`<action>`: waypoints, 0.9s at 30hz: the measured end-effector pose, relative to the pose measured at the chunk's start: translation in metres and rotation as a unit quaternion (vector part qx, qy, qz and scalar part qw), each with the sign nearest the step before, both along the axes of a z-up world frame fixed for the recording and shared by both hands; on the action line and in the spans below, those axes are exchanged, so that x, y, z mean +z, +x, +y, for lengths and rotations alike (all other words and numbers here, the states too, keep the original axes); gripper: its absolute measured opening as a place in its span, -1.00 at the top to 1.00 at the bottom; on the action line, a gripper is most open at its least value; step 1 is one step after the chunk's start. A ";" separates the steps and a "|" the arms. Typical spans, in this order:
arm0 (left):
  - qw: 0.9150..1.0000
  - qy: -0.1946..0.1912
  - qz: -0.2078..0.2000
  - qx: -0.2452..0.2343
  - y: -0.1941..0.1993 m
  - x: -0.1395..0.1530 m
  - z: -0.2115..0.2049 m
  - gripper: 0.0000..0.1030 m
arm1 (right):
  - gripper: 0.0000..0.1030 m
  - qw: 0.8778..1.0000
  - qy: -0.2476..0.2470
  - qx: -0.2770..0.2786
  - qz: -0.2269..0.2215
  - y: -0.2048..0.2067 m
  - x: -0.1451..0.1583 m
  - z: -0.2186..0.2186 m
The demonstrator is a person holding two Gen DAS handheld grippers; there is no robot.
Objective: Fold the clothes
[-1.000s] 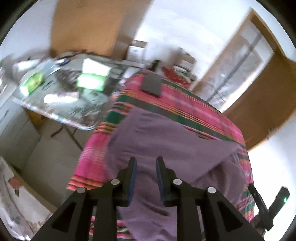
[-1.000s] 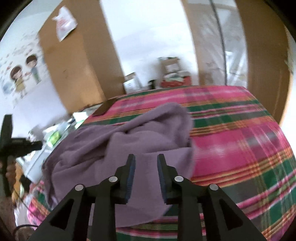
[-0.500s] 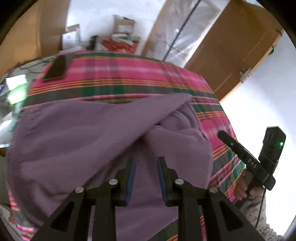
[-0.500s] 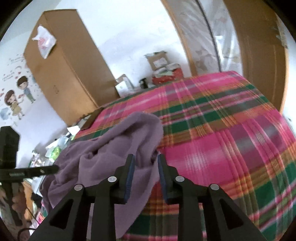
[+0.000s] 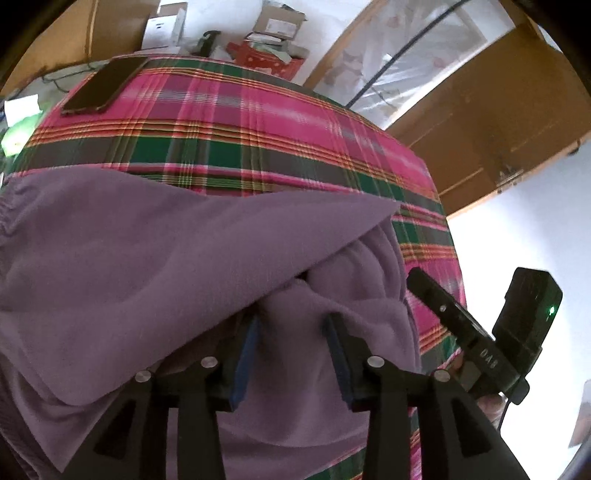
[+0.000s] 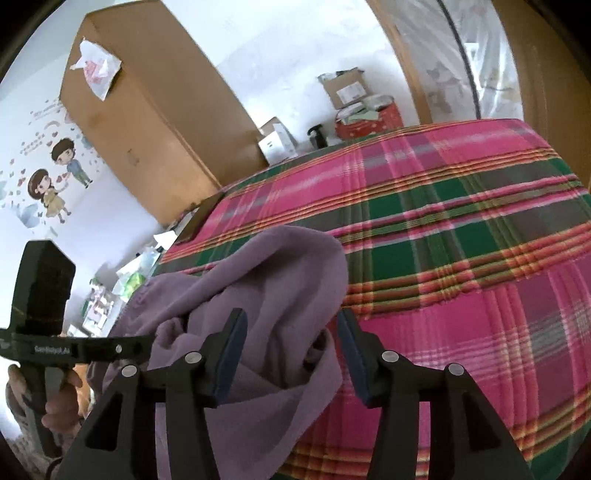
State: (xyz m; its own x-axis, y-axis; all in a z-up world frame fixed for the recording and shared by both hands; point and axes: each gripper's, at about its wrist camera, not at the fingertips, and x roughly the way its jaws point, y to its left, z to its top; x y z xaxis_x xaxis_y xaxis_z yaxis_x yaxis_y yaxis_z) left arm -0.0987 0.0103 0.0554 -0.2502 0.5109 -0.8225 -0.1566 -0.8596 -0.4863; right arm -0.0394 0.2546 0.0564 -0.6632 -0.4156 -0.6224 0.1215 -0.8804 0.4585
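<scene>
A crumpled purple garment [image 5: 147, 258] lies bunched on the near side of a bed with a pink and green plaid cover [image 5: 258, 122]. One flat flap is folded over the rumpled part. My left gripper [image 5: 291, 325] points down at the garment. Its jaws are opening, and soft folds lie between the pads without being pinched. In the right wrist view the garment [image 6: 277, 266] sits at lower left. My right gripper [image 6: 291, 317] hovers over its right edge, jaws opening, with cloth below the gap. Each view shows the other gripper held in a hand, the right one [image 5: 480, 339] and the left one [image 6: 55, 347].
A dark phone [image 5: 103, 85] lies at the bed's far left corner. Beyond the bed stand cardboard boxes [image 5: 277, 26], a red tin [image 6: 369, 118] and a brown wardrobe [image 6: 147, 110]. A wooden door [image 5: 498, 110] is on the right. The plaid cover [image 6: 461, 240] is bare to the right.
Both pairs of jaws have spread wider. The left view swung from the cluttered side table to directly over the garment. The right gripper came down closer to the garment's right edge.
</scene>
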 end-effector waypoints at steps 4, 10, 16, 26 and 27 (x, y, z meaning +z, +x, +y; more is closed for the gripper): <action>1.000 0.013 -0.006 0.023 -0.008 0.001 -0.007 0.24 | -0.02 1.000 -0.017 0.013 0.006 -0.006 0.003 -0.002; 0.999 -0.003 -0.038 0.014 -0.015 -0.013 0.004 0.23 | 0.06 0.999 -0.009 0.040 -0.029 -0.023 -0.005 -0.017; 0.997 0.018 -0.066 0.027 -0.015 -0.024 0.001 0.26 | 0.56 0.998 -0.011 0.044 -0.036 -0.026 -0.013 -0.025; 0.999 0.030 -0.033 -0.001 0.010 -0.015 0.001 0.83 | 0.85 0.998 0.038 0.048 0.009 -0.003 0.001 -0.040; 0.999 0.032 -0.029 -0.003 0.013 -0.014 -0.001 0.84 | 0.86 0.998 0.038 0.048 0.013 -0.001 0.003 -0.040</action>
